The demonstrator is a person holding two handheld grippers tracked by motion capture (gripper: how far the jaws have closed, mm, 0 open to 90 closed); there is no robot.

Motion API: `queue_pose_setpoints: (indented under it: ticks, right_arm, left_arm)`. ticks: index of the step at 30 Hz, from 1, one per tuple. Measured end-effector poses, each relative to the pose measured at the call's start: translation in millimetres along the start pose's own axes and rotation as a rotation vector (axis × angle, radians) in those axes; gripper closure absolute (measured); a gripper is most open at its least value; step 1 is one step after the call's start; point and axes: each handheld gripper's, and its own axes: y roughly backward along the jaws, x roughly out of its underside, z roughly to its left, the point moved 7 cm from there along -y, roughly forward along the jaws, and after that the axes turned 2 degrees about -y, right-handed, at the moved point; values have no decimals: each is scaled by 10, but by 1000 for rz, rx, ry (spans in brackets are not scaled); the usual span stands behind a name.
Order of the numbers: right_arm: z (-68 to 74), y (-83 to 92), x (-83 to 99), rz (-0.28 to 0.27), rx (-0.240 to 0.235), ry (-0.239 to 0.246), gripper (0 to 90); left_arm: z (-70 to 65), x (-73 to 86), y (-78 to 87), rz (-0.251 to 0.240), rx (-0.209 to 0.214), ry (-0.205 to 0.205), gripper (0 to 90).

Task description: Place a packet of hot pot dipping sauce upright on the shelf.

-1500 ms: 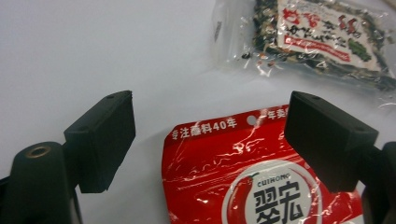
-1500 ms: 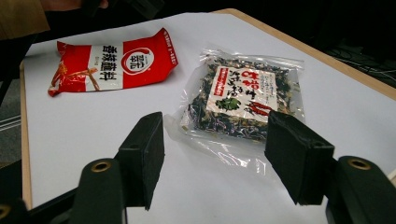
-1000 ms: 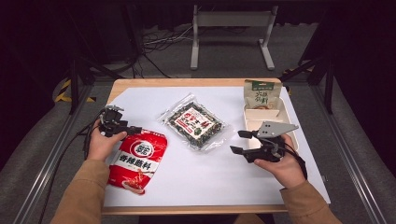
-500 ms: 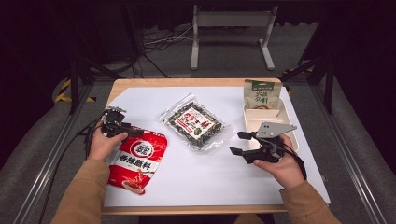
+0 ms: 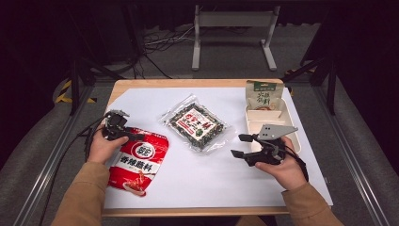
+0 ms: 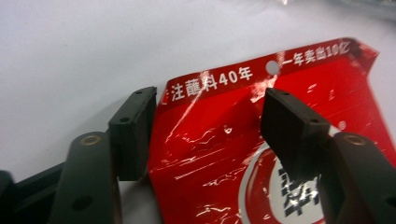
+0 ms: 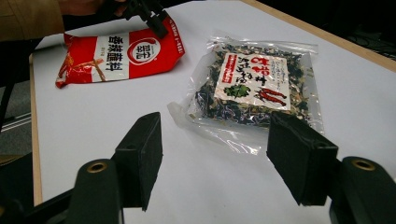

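A red snack bag (image 5: 139,160) lies flat at the table's front left. My left gripper (image 5: 135,136) sits at its top edge. In the left gripper view the bag's upper corner (image 6: 224,154) lies between the jaws of my left gripper (image 6: 210,112), which have just been closing. A gap still shows at the pads. A clear bag of dried greens (image 5: 197,127) with a red-and-white label lies mid-table. My right gripper (image 5: 239,145) hovers open to its right, with nothing between its jaws. In the right gripper view it (image 7: 219,140) faces the clear bag (image 7: 254,84), with the red bag (image 7: 116,53) beyond.
A beige divided tray (image 5: 254,123) stands at the right edge, and a green pouch (image 5: 263,94) leans at its far end. White paper (image 5: 211,179) covers the wooden table. Metal rails run along both sides, and cables lie on the floor behind.
The left gripper's jaws have narrowed around the top edge of the red bag. Both hands have stayed where they were.
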Motion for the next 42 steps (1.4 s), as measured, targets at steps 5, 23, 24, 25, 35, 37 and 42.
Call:
queue_pose_setpoints:
  ticks: [5,23,24,25,35,37,42]
  right_arm:
    - [-4,-13,12,4,1,-3,363]
    - [4,-30,16,3,-3,2,356]
    - [0,-29,17,2,0,2,356]
    - [-7,-28,19,-1,3,1,356]
    - [38,-27,-9,-33,-16,5,451]
    - [57,-30,-16,-33,-32,-11,449]
    - [87,-51,-35,-28,-30,-1,458]
  left_arm:
    - [-21,4,-12,16,-55,-47,417]
    - [-108,21,28,34,-96,-92,898]
    - [-125,10,44,29,-91,-87,899]
    - [-135,1,71,25,-87,-82,900]
    - [-233,-66,409,-63,-65,-48,900]
    - [-286,-87,512,-89,-64,-56,900]
    - [-472,-171,806,-150,-77,-111,900]
